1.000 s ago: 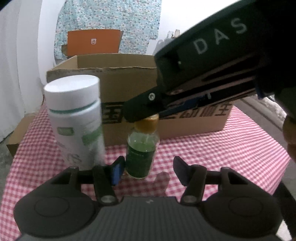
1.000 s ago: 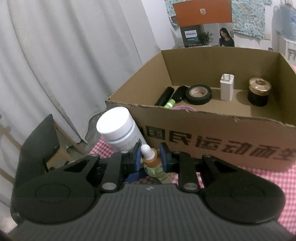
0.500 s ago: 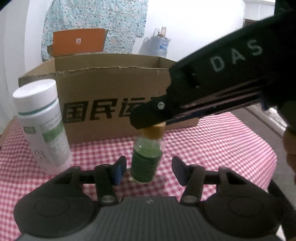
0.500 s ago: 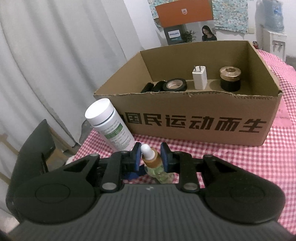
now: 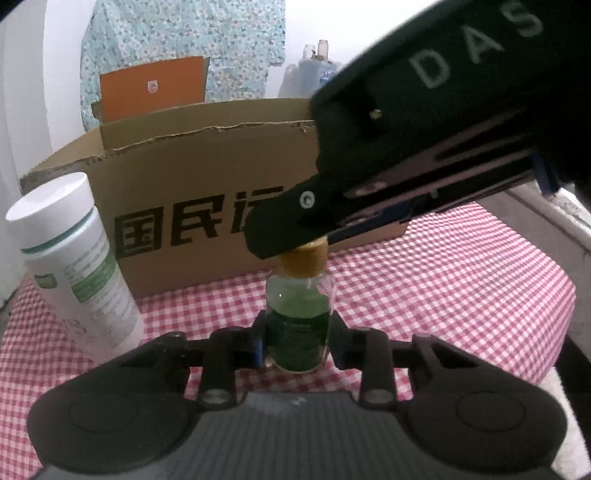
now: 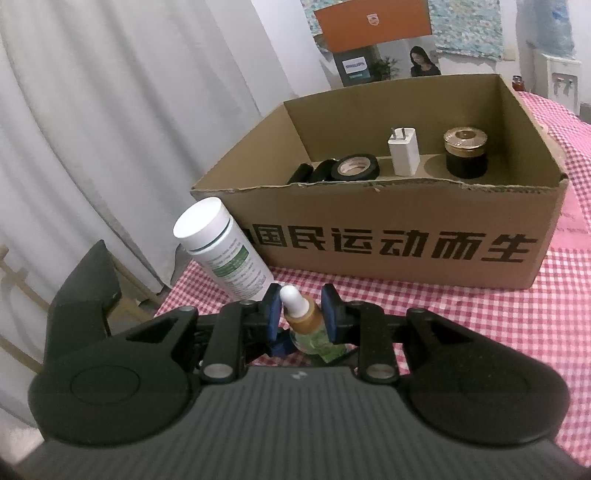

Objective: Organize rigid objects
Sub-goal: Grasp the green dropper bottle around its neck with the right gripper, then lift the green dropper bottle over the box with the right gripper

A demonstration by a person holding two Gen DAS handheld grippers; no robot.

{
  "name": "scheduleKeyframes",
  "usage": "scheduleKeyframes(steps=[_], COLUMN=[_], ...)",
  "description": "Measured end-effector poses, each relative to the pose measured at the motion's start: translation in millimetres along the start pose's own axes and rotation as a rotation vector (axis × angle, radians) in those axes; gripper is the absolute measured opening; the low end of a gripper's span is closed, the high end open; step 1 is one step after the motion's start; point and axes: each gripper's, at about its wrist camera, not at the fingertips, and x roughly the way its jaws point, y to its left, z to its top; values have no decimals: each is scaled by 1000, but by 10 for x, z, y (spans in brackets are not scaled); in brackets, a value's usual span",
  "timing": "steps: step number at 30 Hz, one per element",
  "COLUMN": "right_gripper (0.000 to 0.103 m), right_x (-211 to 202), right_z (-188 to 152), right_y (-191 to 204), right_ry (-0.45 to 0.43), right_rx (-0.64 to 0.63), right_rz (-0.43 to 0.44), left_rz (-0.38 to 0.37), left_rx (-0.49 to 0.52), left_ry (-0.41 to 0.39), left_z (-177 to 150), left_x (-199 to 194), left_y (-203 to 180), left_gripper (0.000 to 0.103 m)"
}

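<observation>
In front of the cardboard box (image 6: 388, 254), gripping the dropper bottle (image 5: 298, 325) twice over, left gripper (image 5: 297, 345) clamped on its body, right gripper (image 6: 300, 314) on its cap; probably mid-pickup, next lifting it over the box wall.

Light is dim and cool indoors, brightest on the white wall (image 5: 332, 22) at the upper middle of the left wrist view. Both fisheye views bend straight lines at the edges, and the cardboard box (image 6: 388, 243) bows. Near foreground parts look soft and dark.
</observation>
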Motion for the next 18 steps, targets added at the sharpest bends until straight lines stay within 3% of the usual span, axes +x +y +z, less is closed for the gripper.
scheduleKeyframes(steps=[18], right_gripper=[25], right_x=[-38], right_z=[-40], right_y=[-143], right_ry=[27], right_rx=[36], right_rz=[-13], left_rz=[14], left_rx=[46], left_ry=[29], left_z=[57], left_x=[43], left_y=[-139], left_gripper=[33])
